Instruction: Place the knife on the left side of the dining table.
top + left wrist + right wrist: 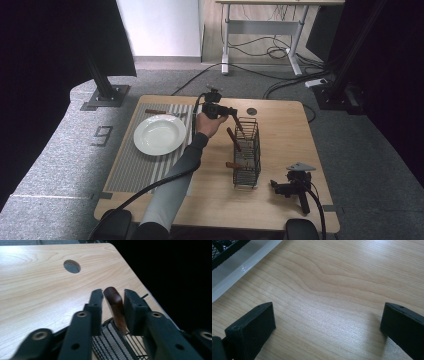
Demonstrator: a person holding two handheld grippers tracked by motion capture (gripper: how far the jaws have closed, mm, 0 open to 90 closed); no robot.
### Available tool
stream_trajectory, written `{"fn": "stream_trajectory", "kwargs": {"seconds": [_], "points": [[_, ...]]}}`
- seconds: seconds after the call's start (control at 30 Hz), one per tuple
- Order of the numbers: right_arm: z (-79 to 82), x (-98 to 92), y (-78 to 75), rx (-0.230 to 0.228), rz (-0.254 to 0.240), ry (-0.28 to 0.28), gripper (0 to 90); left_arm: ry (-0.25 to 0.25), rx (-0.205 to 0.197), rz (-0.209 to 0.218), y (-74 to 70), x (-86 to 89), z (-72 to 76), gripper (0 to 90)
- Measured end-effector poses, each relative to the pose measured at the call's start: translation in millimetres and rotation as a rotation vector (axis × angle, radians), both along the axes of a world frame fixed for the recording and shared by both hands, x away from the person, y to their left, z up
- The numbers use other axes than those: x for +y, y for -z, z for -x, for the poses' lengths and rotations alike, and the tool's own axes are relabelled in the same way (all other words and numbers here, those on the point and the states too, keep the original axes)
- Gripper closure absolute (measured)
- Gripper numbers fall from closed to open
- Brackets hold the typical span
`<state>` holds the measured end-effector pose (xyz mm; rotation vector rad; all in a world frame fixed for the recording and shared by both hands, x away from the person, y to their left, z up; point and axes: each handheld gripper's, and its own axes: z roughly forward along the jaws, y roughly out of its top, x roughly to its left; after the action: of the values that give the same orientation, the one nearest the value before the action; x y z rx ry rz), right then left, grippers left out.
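A black wire basket (pixel 247 161) stands upright in the middle of the wooden table (pixel 280 130), with several brown wooden-handled utensils in it. My left gripper (pixel 236 121) reaches over the basket's far end from the left. In the left gripper view the left gripper (pixel 113 296) is shut on the rounded top of one wooden handle (pixel 116 308), which rises from the basket's mesh (pixel 112 342). My right gripper (pixel 278 187) lies on the table to the right of the basket's near end. Its jaws (pixel 328 325) are open over bare wood.
A white plate (pixel 160 134) sits on a striped placemat (pixel 134 167) at the table's left. Behind it lies a brown-handled utensil (pixel 157 111). A round cable hole (pixel 251 110) is near the far edge. A pale tray edge (pixel 242 270) runs under the basket.
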<state>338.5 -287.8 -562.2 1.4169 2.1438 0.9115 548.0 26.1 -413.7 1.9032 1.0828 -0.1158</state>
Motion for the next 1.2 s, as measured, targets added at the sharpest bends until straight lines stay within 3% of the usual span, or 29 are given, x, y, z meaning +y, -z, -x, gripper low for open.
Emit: {"fn": "stream_trajectory", "kwargs": {"seconds": [0.07, 0.37, 0.5, 1.2], "points": [[0.0, 0.0, 0.0, 0.000, 0.000, 0.000, 0.0, 0.005, 0.007, 0.006, -0.9, 0.4, 0.5, 74.4], [0.0, -0.1, 0.0, -0.001, 0.000, 0.000, 0.0, 0.010, 0.044, 0.108, -3.9, 2.8, 6.2, 80.0], [0.0, 0.0, 0.0, -0.001, 0.000, 0.000, 0.0, 0.004, 0.007, 0.091, -13.0, 2.9, 10.0, 80.4], [-0.1, 0.0, 0.0, -0.001, -0.001, 0.001, 0.0, -0.046, -0.105, 0.142, -53.4, 25.9, 27.4, 80.5]]}}
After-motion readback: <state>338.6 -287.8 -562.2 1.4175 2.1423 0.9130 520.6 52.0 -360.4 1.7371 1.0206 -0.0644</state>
